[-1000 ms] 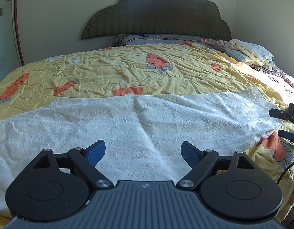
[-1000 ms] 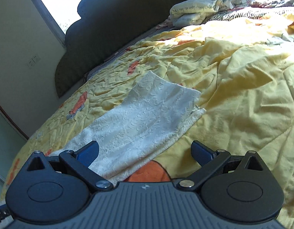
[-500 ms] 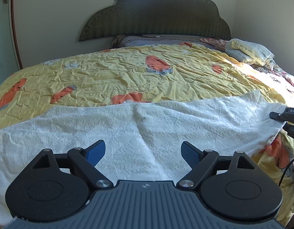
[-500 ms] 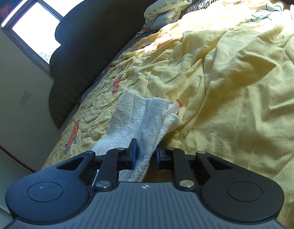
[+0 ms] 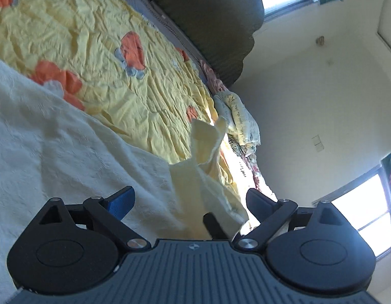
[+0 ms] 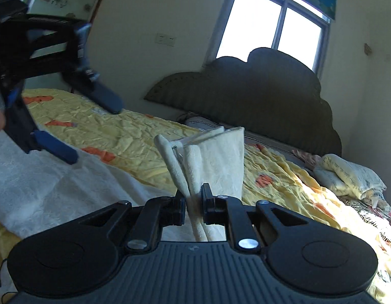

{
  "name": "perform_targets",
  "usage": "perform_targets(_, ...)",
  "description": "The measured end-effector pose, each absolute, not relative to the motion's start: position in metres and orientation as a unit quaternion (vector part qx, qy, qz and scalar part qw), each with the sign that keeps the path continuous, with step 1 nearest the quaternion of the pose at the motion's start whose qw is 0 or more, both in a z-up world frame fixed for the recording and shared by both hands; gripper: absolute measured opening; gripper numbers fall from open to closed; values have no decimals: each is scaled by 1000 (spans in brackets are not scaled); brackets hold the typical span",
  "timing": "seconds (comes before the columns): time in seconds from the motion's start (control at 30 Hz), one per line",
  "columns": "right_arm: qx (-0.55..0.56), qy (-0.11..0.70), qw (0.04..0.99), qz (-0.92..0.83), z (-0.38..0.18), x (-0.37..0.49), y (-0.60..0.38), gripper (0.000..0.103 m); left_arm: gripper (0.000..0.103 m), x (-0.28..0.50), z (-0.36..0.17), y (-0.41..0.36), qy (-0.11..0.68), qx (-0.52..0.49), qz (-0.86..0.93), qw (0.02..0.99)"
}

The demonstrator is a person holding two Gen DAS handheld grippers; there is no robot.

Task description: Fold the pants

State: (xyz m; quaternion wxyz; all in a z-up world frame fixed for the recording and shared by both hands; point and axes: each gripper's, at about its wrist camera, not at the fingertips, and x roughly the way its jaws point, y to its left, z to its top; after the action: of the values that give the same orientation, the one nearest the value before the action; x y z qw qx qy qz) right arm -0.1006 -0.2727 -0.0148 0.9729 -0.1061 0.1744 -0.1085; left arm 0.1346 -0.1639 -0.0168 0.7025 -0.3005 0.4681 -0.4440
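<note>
White textured pants (image 5: 58, 141) lie spread on the yellow bedspread (image 5: 76, 33). My right gripper (image 6: 193, 206) is shut on the pants' leg end (image 6: 215, 159), which stands up lifted above the bed. The lifted end also shows in the left wrist view (image 5: 204, 141). My left gripper (image 5: 189, 198) is open and tilted, just above the pants; nothing is between its fingers. It also shows in the right wrist view (image 6: 91, 131) at the left, open over the cloth (image 6: 43, 177).
A dark scalloped headboard (image 6: 259, 86) stands at the back under a window (image 6: 274, 30). Folded bedding and pillows (image 6: 347, 174) are piled at the bed's right side. A wall (image 5: 309, 101) stands behind them.
My right gripper has lifted the pant leg end up off the bed and carried it toward the left. My left gripper has tilted and swung right, still open.
</note>
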Motion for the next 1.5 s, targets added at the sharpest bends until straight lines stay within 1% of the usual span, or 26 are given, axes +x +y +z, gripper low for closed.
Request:
perform_targets(0.1,-127,174,974,-75,-17,-103,-251,12,95,151,-38,-178,507,-327,-423,677)
perform_targets(0.17,-147,174,972,-56,-19,-105,-239,12,88,162,-52,-180,525,-344,-405,665)
perform_targets(0.2,-159,177,970,-51,-20,-105,-234,12,77,167,-56,-180,531,-349,-394,664)
perform_targets(0.23,-173,181,967,-43,-22,-105,-228,12,57,172,-60,-177,536,-352,-386,663)
perform_targets(0.27,-187,184,964,-35,-25,-106,-223,12,46,176,-62,-175,538,-350,-384,663)
perform_targets(0.3,-197,187,962,-28,-27,-105,-217,12,26,180,-64,-171,541,-344,-383,665)
perform_targets(0.33,-201,192,960,-23,-28,-104,-214,12,14,182,-65,-167,542,-337,-380,670)
perform_targets(0.37,-203,195,960,-17,-30,-103,-211,12,7,183,-65,-163,538,-331,-377,677)
perform_targets(0.4,-204,197,959,-10,-31,-102,-208,12,4,183,-64,-159,532,-324,-379,684)
perform_targets(0.47,-205,199,958,1,-31,-99,-202,12,4,181,-55,-151,513,-300,-377,711)
perform_targets(0.63,-222,190,955,48,-28,-86,-175,12,4,167,-18,-116,432,-210,-361,800)
perform_targets(0.73,-239,184,950,84,-28,-76,-153,12,4,162,-6,-92,403,-161,-338,835)
perform_targets(0.87,-257,185,940,126,-34,-65,-125,12,4,159,-8,-66,382,-115,-302,866)
perform_targets(1.0,-265,195,932,152,-41,-58,-109,12,4,156,-18,-50,380,-97,-280,876)
perform_targets(1.27,-267,189,931,160,-40,-42,-104,12,5,147,-11,-45,326,-61,-278,902)
perform_targets(1.3,-265,188,932,160,-40,-42,-104,12,8,149,-12,-47,324,-56,-278,902)
perform_targets(1.33,-263,192,932,162,-40,-34,-104,12,22,153,-14,-48,331,-49,-271,903)
perform_targets(1.37,-261,200,930,164,-41,-30,-105,12,28,157,-18,-49,341,-48,-263,901)
perform_targets(1.43,-263,212,926,169,-45,-26,-102,12,37,166,-26,-46,360,-63,-252,896)
perform_targets(1.5,-269,214,924,169,-47,-24,-101,12,40,171,-29,-39,365,-87,-237,896)
